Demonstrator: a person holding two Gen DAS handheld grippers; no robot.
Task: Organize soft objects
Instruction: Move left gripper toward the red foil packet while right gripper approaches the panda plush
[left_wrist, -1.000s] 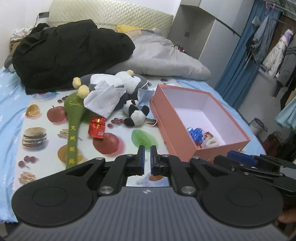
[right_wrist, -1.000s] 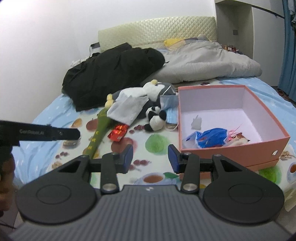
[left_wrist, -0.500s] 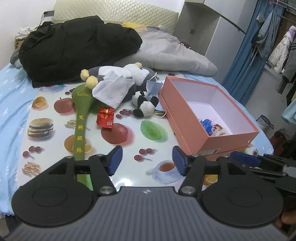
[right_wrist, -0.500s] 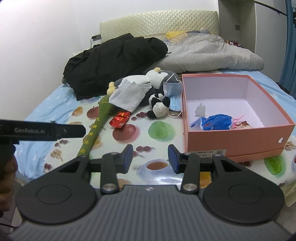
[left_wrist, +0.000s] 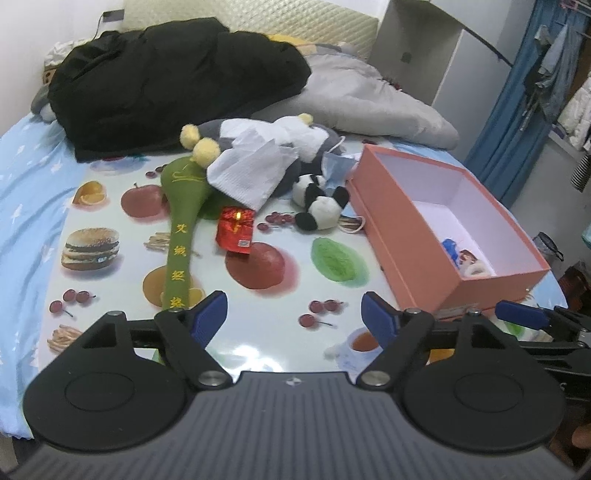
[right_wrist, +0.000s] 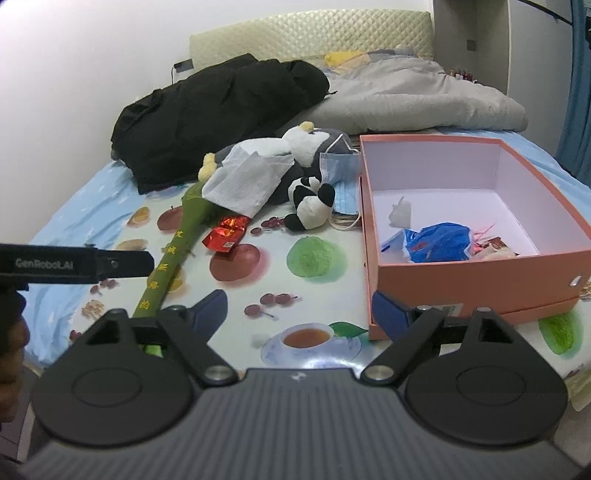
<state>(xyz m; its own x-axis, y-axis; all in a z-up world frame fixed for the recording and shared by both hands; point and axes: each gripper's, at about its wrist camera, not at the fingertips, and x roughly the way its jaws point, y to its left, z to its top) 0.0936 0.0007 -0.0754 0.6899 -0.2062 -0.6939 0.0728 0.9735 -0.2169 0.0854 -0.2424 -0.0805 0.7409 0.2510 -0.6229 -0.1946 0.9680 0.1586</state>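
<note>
We've just spread the left gripper (left_wrist: 294, 312) from pinched to wide, the right gripper (right_wrist: 300, 313) widening too, both empty, probably lining up the small panda plush (left_wrist: 320, 206) lying just beside the pink box (left_wrist: 417, 251).

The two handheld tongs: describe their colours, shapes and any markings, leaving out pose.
Both look alike. The left tongs have a grey ribbed body with a small emblem, two round black discs, black linkage arms with silver pivot pins, and blue ribbed finger pads. The right tongs match, with darker blue pads. In the right wrist view, the left unit's black side bar reads "GenRobot.AI". No cables or sleeves show.
</note>
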